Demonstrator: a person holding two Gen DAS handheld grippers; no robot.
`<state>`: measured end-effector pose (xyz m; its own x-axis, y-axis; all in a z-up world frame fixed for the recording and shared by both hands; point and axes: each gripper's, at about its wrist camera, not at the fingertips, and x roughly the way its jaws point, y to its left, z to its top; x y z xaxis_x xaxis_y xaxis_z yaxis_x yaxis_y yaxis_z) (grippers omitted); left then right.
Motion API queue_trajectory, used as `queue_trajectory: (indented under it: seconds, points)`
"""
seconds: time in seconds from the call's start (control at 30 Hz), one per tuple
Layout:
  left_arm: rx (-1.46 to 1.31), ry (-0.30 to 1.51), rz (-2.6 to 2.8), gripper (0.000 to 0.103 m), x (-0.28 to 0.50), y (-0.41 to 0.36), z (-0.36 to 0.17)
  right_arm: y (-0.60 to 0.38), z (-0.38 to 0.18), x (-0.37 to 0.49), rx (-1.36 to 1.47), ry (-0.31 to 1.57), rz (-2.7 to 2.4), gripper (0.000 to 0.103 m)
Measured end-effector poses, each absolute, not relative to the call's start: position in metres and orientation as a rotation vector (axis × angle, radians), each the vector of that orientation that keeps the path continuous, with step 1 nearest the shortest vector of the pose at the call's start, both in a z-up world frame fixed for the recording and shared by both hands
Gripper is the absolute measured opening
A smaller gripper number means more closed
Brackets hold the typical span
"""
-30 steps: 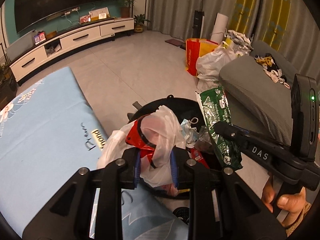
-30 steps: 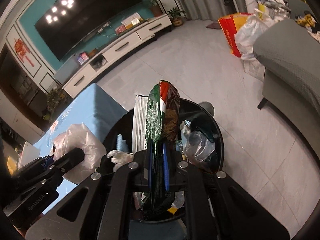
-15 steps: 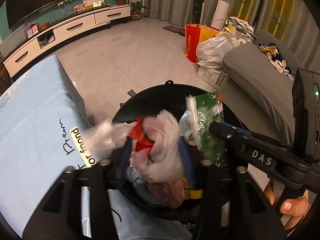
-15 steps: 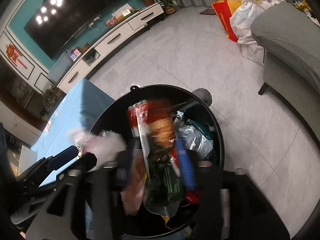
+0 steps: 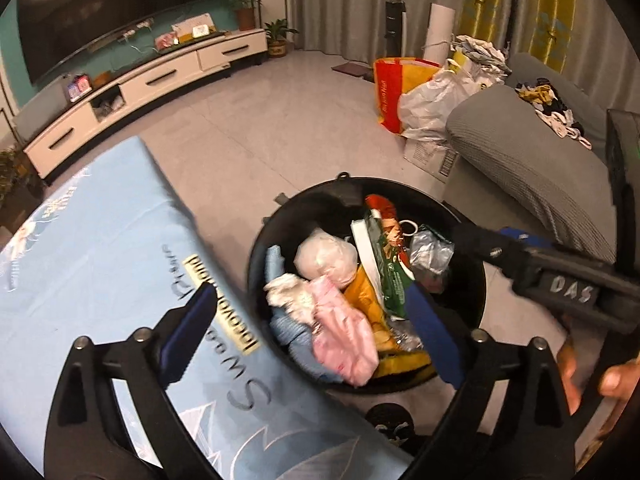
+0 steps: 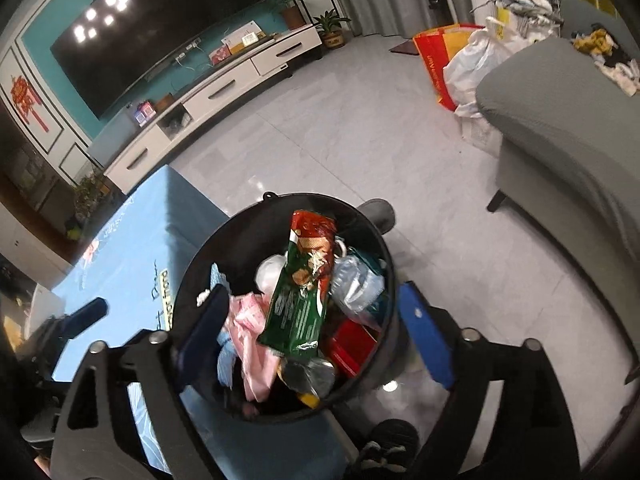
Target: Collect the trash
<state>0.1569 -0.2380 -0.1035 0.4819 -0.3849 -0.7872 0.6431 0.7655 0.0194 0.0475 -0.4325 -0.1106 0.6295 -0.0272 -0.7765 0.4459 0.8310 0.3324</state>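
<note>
A round black trash bin (image 5: 474, 280) (image 6: 224, 240) stands on the floor beside the blue-covered table. It holds a green and red snack bag (image 5: 386, 256) (image 6: 302, 292), a white plastic bag (image 5: 326, 256), pink wrapping (image 5: 344, 332) and other trash. My left gripper (image 5: 316, 336) is open and empty above the bin. My right gripper (image 6: 316, 332) is open and empty above the bin too; it shows in the left wrist view (image 5: 560, 276) at the right.
The blue tablecloth (image 5: 88, 248) covers the table left of the bin. A grey sofa (image 5: 532, 168) stands at the right. Red and white bags (image 5: 416, 96) sit on the floor beyond it. A white TV cabinet (image 5: 152, 84) lines the far wall.
Both grippers opened over the bin. The white plastic bag dropped from the left one and the green snack bag from the right one; both now lie in the bin.
</note>
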Motion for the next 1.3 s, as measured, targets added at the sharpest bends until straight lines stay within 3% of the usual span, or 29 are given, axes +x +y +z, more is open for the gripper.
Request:
queue_trajectory:
  seconds: [0.13, 0.77, 1.3]
  points:
    - [0.322, 0.856, -0.587, 0.100, 0.144, -0.216, -0.088, -0.419, -0.092, 0.032, 0.490, 0.856, -0.268, 0.100]
    - [0.243, 0.774, -0.354, 0.100, 0.074, -0.128, 0.019, -0.349, -0.011, -0.029, 0.268, 0.847, -0.291, 0.100]
    - [0.233, 0.831, -0.336, 0.100, 0.055, -0.122, 0.021, -0.332, -0.010, -0.036, 0.219, 0.873, -0.286, 0.100]
